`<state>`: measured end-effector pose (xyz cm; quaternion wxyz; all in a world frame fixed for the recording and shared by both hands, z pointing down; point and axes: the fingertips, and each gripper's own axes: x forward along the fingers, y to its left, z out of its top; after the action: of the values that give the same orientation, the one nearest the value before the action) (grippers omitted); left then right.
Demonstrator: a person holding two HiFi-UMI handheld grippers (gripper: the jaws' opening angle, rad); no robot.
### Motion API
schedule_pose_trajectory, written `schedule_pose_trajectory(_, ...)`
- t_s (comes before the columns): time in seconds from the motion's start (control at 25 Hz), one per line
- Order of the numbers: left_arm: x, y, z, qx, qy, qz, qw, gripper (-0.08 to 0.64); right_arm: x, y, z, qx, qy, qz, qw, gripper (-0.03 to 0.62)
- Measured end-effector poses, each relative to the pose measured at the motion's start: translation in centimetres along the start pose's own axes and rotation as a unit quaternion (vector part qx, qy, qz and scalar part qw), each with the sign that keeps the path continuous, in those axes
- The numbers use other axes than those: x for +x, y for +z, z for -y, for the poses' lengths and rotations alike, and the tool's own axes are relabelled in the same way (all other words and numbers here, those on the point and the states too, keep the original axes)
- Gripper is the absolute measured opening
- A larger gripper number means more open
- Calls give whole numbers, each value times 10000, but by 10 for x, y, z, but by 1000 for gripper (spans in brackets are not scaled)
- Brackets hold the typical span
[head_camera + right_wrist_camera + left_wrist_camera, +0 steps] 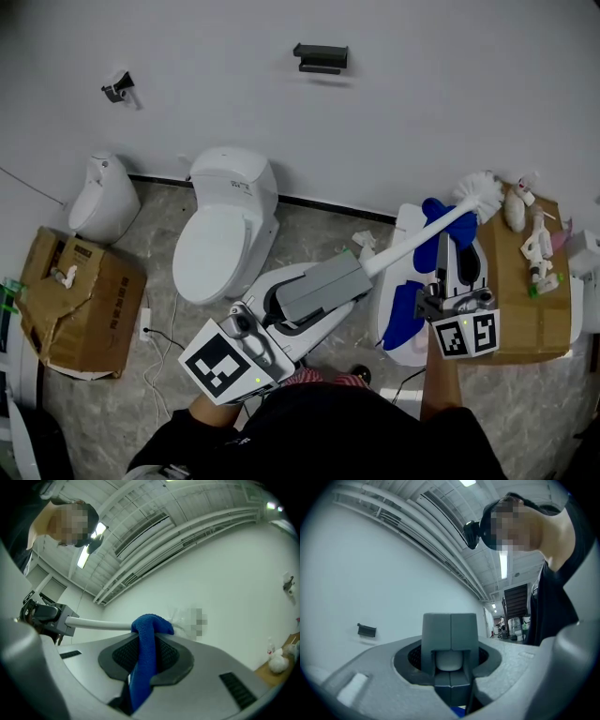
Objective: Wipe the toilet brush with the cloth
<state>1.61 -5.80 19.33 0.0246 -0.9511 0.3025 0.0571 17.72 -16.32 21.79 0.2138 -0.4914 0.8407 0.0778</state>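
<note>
The white toilet brush point(422, 234) is held level above the floor, its bristle head point(483, 192) pointing toward the wall. My left gripper point(361, 267) is shut on the end of the brush's handle. In the left gripper view the grey jaws point(450, 634) close round the white handle end point(449, 660). A blue cloth point(434, 216) is draped over the handle near the head. My right gripper point(441, 242) is shut on that cloth from below. In the right gripper view the cloth point(143, 667) runs up between the jaws and folds over the handle point(98, 624).
A white toilet point(225, 225) and a small white urinal point(103, 197) stand by the wall. Another white fixture point(398, 281) lies under the brush. Cardboard boxes sit at the left point(80, 300) and right point(530, 291), the right one carrying bottles. Cables trail on the floor.
</note>
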Motion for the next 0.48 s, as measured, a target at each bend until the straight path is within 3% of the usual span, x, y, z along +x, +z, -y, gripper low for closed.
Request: schedule_pose_trajectory(0.48, -7, 2, -20, 320, 181, -130, 9992, 164, 4, 7, -41, 187, 432, -6, 9989, 69)
